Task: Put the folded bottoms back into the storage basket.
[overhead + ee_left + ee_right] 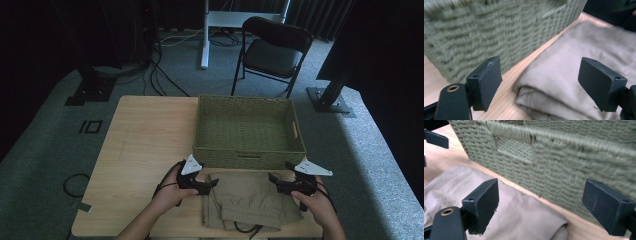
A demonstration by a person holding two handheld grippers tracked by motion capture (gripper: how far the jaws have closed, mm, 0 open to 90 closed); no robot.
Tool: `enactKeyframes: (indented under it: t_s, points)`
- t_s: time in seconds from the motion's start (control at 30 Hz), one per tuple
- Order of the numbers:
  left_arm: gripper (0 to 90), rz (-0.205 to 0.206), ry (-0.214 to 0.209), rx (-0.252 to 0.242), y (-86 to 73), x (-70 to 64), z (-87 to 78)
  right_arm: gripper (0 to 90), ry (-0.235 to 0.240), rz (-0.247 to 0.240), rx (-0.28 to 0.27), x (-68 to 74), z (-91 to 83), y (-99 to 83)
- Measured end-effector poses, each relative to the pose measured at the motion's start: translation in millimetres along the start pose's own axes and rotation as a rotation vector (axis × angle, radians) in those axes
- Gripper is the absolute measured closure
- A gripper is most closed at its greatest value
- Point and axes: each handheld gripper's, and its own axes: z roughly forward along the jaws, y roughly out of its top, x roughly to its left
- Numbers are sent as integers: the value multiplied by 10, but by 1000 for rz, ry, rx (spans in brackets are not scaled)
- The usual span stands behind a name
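Folded khaki trousers lie on the wooden table near its front edge, just in front of a green woven basket. My left gripper hovers at the garment's left edge, open, jaws pointing right. My right gripper hovers at the garment's right edge, open, jaws pointing left. In the left gripper view the folded trousers lie between and beyond the open jaws, beside the basket wall. The right gripper view has the trousers below its open jaws and the basket wall close ahead.
The basket is empty and takes up the table's right back half. A black folding chair and white stand legs stand behind the table. Cables trail on the grey carpet. The table's left half is bare wood.
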Motion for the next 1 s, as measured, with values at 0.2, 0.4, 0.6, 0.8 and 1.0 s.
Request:
enactKeyframes:
  t_s: [0.2, 0.4, 0.6, 0.8, 1.0]
  points:
    - [200, -30, 11, 53, -80, 21, 91, 137, -15, 32, 45, 0, 92, -182]
    - [200, -62, 28, 91, -131, 49, 153, 137, -42, 48, 88, -34, 185, -309]
    - [200, -73, 25, 124, -165, 12, 226, 137, -48, 54, 141, -36, 252, -409]
    - [200, -70, 20, 138, -209, -26, 296, 140, -50, 41, 170, -29, 286, -437]
    - [194, -56, 17, 150, -246, -91, 378, 144, -59, 32, 210, -19, 311, -459]
